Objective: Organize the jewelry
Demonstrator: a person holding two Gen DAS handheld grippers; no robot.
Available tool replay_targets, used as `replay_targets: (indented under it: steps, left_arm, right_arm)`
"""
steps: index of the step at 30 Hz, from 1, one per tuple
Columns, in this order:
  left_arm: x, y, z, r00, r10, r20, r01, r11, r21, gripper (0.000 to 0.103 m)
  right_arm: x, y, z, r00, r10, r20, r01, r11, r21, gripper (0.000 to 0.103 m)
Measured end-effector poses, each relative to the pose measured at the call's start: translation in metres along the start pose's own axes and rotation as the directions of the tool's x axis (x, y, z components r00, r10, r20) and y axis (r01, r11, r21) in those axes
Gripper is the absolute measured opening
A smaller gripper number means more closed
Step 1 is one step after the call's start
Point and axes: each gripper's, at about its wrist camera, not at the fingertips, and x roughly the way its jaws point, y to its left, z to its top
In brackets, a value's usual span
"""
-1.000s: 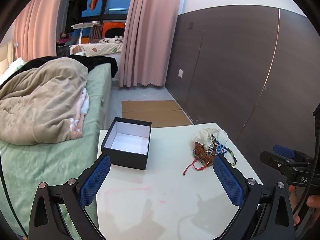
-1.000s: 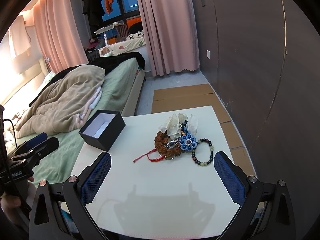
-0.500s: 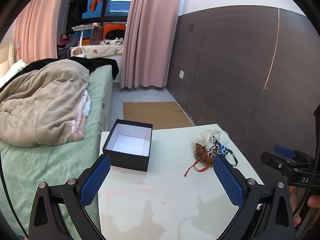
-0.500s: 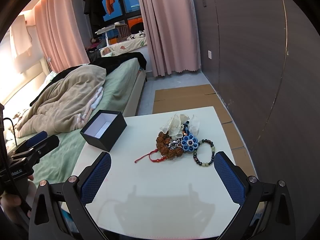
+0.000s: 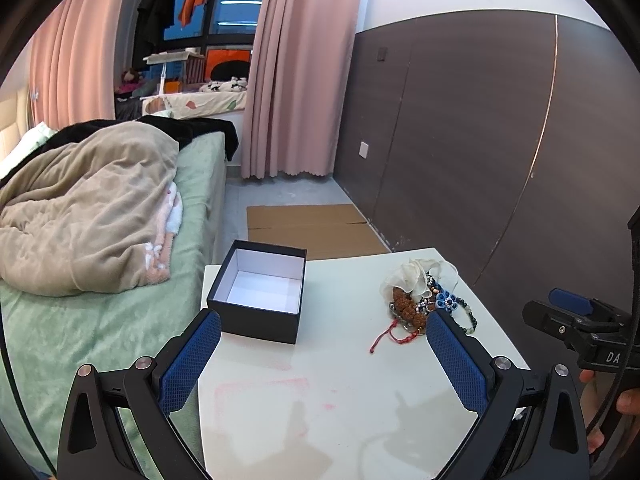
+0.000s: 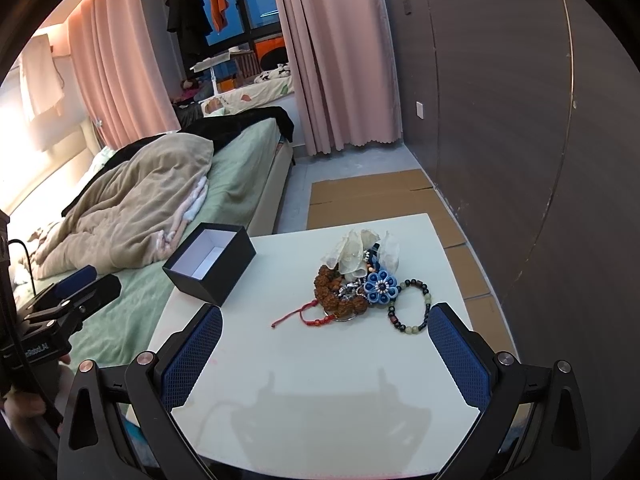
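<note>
A tangled heap of jewelry (image 6: 362, 286) lies right of centre on the white table (image 6: 320, 392): a brown seed bracelet, a blue flower piece (image 6: 382, 287), a dark-and-green bead bracelet (image 6: 414, 306), a red cord (image 6: 308, 316) and a cream fabric flower (image 6: 352, 250). The same heap (image 5: 424, 298) shows in the left wrist view. An open black box (image 5: 260, 292) with a white inside, empty, stands at the table's left; it is also in the right wrist view (image 6: 210, 262). My left gripper (image 5: 322, 360) and right gripper (image 6: 324, 354) both hover open above the table's near part, holding nothing.
A bed with a green sheet (image 5: 100, 320) and a beige blanket (image 5: 88, 216) touches the table's left side. A dark panelled wall (image 5: 480, 140) runs along the right. Flattened cardboard (image 6: 372, 196) lies on the floor beyond the table. Pink curtains (image 5: 300, 72) hang at the back.
Both views have shifted slightly backward and upward from the table. The jewelry and the box have not moved, and both grippers stay open.
</note>
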Motion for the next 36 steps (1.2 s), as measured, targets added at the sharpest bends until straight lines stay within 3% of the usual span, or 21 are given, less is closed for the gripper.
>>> replay_targets:
  steps: [10,24,30,36]
  left_arm:
    - [0.005,-0.001,0.004,1.0,0.011,0.007,-0.011,1.0,-0.008,0.102]
    - [0.052,-0.041,0.007,0.996,-0.06,-0.067,0.064,0.997,0.049,0.102]
    - [0.075,-0.059,0.008,0.992,-0.083,-0.096,0.09,0.994,0.07,0.092]
    - [0.101,-0.074,0.013,0.984,-0.109,-0.139,0.12,0.99,0.074,0.078]
  right_arm:
    - [0.002,0.002,0.001,1.0,-0.014,-0.007,0.014,1.0,0.004,0.103]
    - [0.016,-0.067,0.01,0.997,-0.049,-0.059,0.062,0.97,0.236,0.1]
    - [0.03,-0.095,0.012,0.995,-0.036,-0.097,0.067,0.937,0.342,0.085]
    - [0.042,-0.112,0.012,0.993,-0.018,-0.114,0.063,0.913,0.403,0.08]
